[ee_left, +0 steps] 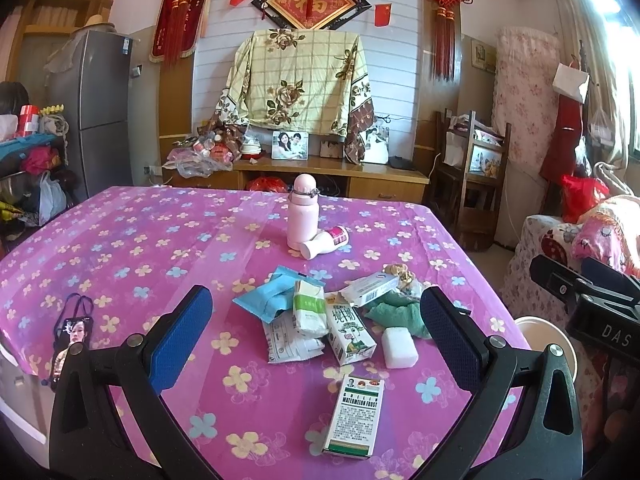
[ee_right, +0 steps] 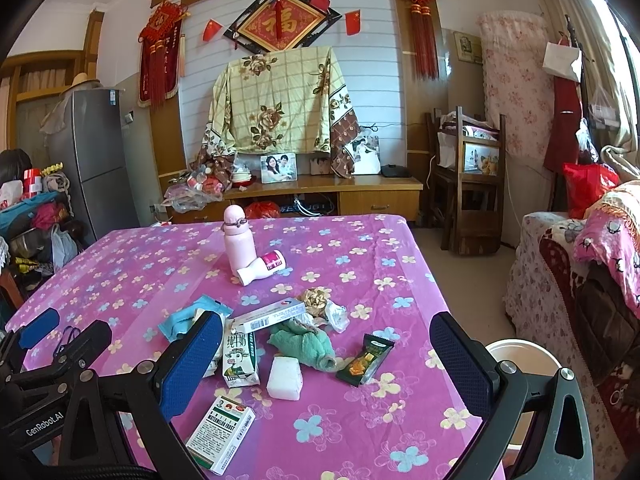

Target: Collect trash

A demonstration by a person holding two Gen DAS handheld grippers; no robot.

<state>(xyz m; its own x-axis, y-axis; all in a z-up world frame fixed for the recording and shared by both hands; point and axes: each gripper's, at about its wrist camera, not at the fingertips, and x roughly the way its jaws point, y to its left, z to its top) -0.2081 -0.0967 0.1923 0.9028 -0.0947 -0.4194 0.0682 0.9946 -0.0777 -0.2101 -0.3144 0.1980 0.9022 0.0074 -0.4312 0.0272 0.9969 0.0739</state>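
Reading "WATERMELON FROST" in green, a white medicine box (ee_left: 353, 417) lies nearest the front edge of the tabletop (ee_left: 120, 240), apart from the main heap of trash. Behind it a milk carton (ee_left: 349, 330) printed with Chinese characters and a cartoon cow leans among a white-and-green packet (ee_left: 309, 309), a blue pouch (ee_left: 272, 294), a flat barcoded box (ee_right: 269, 316), a green cloth (ee_right: 306, 344) and a white block (ee_left: 399, 347). A dark snack wrapper (ee_right: 366, 359) sits alone towards the right edge. Farther back, near the middle, a pink bottle (ee_left: 303, 212) stands upright with a small white bottle (ee_left: 326, 242) lying against its base. Most of the flowered cloth to the left and along the far edge is bare. A white bin (ee_right: 520, 360) shows just past the right edge. Both the left gripper (ee_left: 316, 344) and the right gripper (ee_right: 326, 364) hang above the front edge, fingers spread wide, touching nothing. The right one's body reads "DAS", the left's "GenRobot.AI".
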